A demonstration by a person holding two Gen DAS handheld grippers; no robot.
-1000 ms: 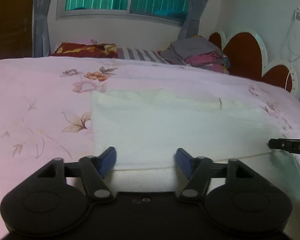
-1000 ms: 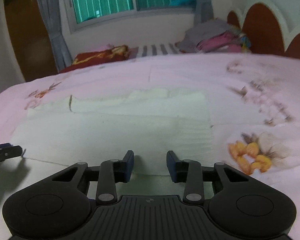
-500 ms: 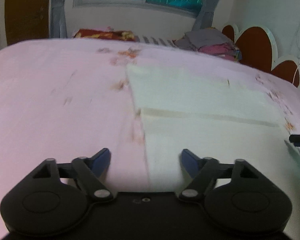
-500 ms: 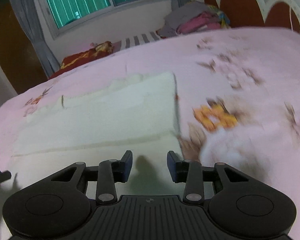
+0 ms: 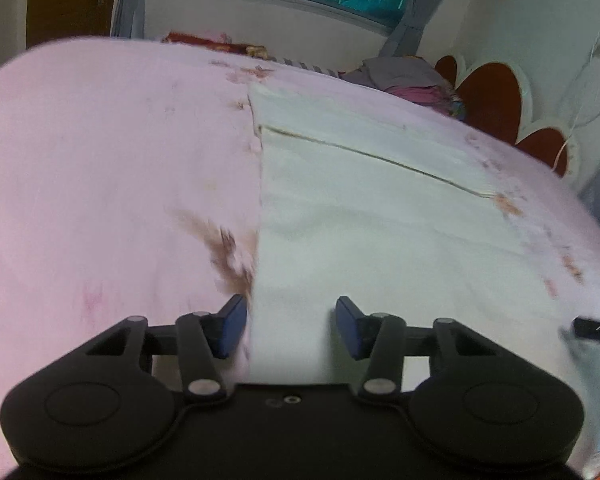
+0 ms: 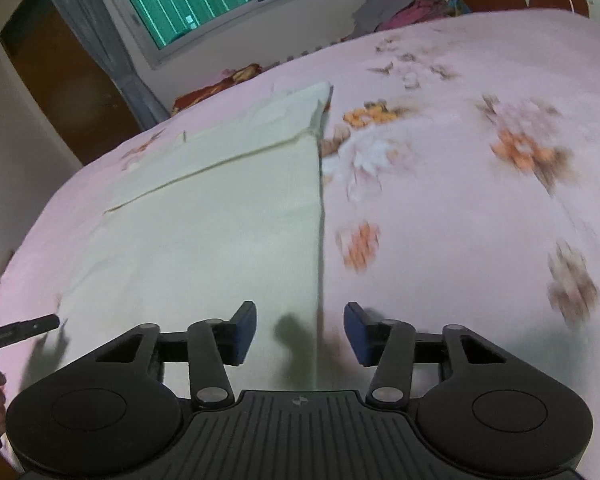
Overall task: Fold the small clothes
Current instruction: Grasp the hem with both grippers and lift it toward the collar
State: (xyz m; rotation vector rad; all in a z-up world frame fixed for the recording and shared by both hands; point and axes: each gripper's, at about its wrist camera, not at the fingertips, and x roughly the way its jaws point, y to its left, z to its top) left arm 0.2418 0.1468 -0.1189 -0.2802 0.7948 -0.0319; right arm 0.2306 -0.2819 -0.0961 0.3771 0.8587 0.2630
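We had the cream garment (image 5: 380, 216) flat mid-bed on the pink floral bedspread (image 5: 100, 160), folded once, its long axis running side to side between the two tools. Left gripper (image 5: 291, 326) straddled its left short edge; jaws had just been closing, still part open, cloth between them but not pinched. Right gripper (image 6: 300, 330) straddled the right short edge; jaws had just been opening, gripping nothing. Each hand sat nearest its own end, so we judged the next fold would bring one end across.
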